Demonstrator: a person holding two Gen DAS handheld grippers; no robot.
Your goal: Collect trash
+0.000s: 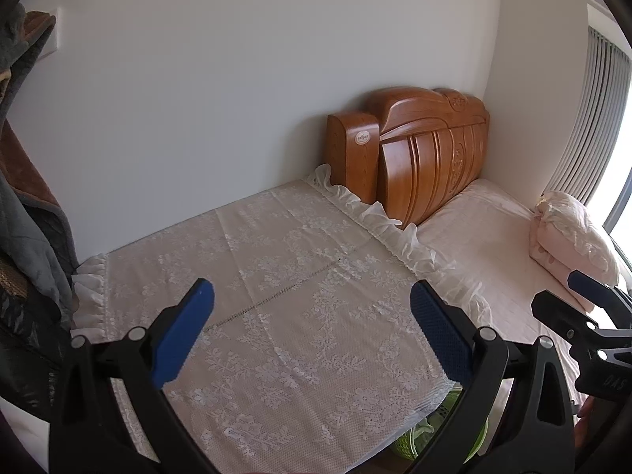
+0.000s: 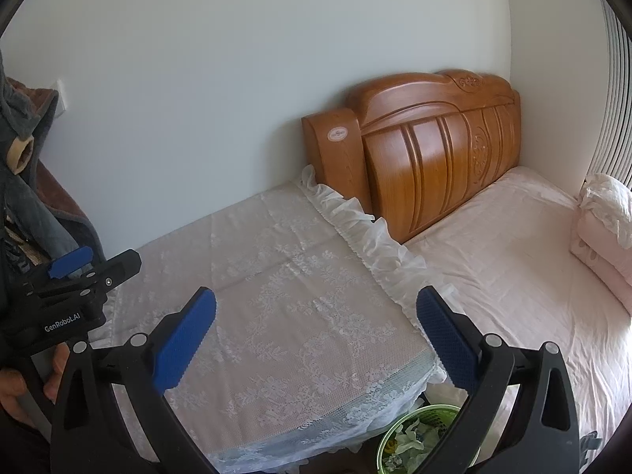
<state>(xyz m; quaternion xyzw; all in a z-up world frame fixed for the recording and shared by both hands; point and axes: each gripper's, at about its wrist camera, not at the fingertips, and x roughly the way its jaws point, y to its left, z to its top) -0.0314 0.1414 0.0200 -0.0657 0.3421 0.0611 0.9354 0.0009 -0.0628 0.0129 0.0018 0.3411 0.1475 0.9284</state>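
A green trash basket (image 2: 399,432) stands on the floor between the lace-covered table and the bed, with crumpled white and green trash (image 2: 414,436) inside; it also shows in the left wrist view (image 1: 472,440), mostly hidden behind my finger. My left gripper (image 1: 312,308) is open and empty above the lace tablecloth (image 1: 276,276). My right gripper (image 2: 316,316) is open and empty above the same tablecloth (image 2: 284,284), near its right edge. The left gripper also shows in the right wrist view (image 2: 79,268).
A carved wooden headboard (image 2: 434,150) stands against the white wall. The bed (image 2: 513,268) with a pink sheet lies to the right, with folded pink bedding (image 2: 608,229) near the window. Dark clothes (image 1: 27,205) hang at the left.
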